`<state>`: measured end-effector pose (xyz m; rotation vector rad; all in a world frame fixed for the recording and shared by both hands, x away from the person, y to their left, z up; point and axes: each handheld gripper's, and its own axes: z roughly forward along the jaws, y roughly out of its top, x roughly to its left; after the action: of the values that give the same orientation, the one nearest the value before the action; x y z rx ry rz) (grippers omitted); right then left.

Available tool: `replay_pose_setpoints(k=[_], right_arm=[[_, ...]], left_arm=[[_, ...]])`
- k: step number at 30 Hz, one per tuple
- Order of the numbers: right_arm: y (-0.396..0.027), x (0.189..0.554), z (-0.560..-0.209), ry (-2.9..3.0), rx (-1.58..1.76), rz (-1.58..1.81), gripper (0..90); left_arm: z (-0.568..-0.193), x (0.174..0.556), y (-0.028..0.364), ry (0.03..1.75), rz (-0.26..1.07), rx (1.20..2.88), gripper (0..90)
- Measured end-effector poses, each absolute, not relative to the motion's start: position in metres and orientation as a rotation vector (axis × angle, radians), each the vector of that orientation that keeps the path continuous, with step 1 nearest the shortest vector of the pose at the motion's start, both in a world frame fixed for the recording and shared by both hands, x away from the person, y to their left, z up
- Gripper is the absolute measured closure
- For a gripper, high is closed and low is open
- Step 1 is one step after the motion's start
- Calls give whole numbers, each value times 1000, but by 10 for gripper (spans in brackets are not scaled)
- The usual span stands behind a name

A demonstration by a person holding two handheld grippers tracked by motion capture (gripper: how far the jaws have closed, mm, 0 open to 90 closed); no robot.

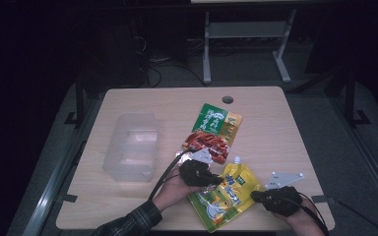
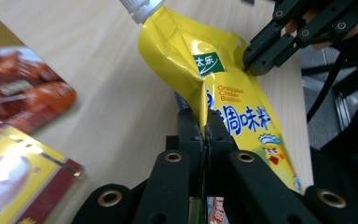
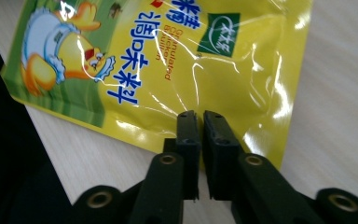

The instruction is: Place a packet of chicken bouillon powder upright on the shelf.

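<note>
Pouch (image 1: pixel 229 194) axis runs 1 to 7 o'clock, spout (image 1: pixel 236 160) far. Left gripper (image 1: pixel 211 180) pinches its 9 o'clock edge — right gripper (image 1: pixel 254 195), jaws closed and apparently empty, touches the 3 o'clock edge.

Light wooden table (image 1: pixel 128 201) with packets and a box

Centre: green-and-red snack packet (image 1: pixel 211 132). Lower right of centre: yellow spouted seasoning pouch (image 1: pixel 226 196). Left of centre: clear plastic container (image 1: pixel 130 146). Cable hole (image 1: pixel 227 100) near the top edge.

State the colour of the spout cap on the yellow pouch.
White; the spout cap of the yellow pouch shows best in the left gripper view.
</note>
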<state>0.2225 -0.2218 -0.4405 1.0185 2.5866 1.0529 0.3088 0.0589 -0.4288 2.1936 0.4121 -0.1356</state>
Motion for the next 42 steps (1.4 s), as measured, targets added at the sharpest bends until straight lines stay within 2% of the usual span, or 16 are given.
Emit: replay_pose_setpoints(k=[4, 5, 9, 10, 19, 24, 30, 31, 32, 33, 35, 36, 37, 38, 39, 42], right_arm=[[-229, 222, -431, 2526, 1047, 1144, 701], [-232, 221, -427, 2498, 1059, 1165, 636], [-232, 222, -424, 2461, 1068, 1195, 529], [-232, 224, -423, 2450, 1083, 1218, 464], [-218, 241, -425, 2444, 1068, 1353, 325], [-209, 249, -421, 2435, 1030, 1455, 320], [-194, 263, -417, 2416, 972, 1604, 372], [-191, 265, -416, 2420, 940, 1639, 464], [-191, 265, -416, 2420, 940, 1639, 464], [-188, 267, -414, 2409, 912, 1668, 563], [-187, 268, -413, 2406, 908, 1690, 657], [-187, 268, -413, 2406, 908, 1690, 657], [-187, 270, -411, 2402, 904, 1724, 728], [-187, 270, -411, 2402, 904, 1724, 728], [-186, 270, -409, 2405, 876, 1724, 781], [-185, 271, -408, 2412, 850, 1725, 823]], left_arm=[[-418, 308, 69, 444, -101, 2128, 884], [-415, 309, 72, 450, -92, 2112, 884], [-403, 311, 83, 462, -62, 2065, 884], [-400, 311, 86, 463, -54, 2047, 884], [-382, 308, 102, 464, -25, 1941, 885], [-376, 306, 106, 461, -17, 1916, 885], [-375, 305, 109, 463, -7, 1908, 884], [-375, 305, 109, 468, -6, 1898, 884], [-375, 305, 109, 471, -2, 1895, 884], [-375, 305, 110, 468, 5, 1897, 884], [-376, 306, 114, 484, 2, 1884, 884], [-376, 306, 114, 484, 2, 1884, 883], [-376, 305, 116, 490, 7, 1881, 883], [-376, 305, 116, 490, 7, 1881, 883], [-377, 305, 117, 494, 14, 1880, 883], [-378, 305, 120, 511, 12, 1878, 883]])
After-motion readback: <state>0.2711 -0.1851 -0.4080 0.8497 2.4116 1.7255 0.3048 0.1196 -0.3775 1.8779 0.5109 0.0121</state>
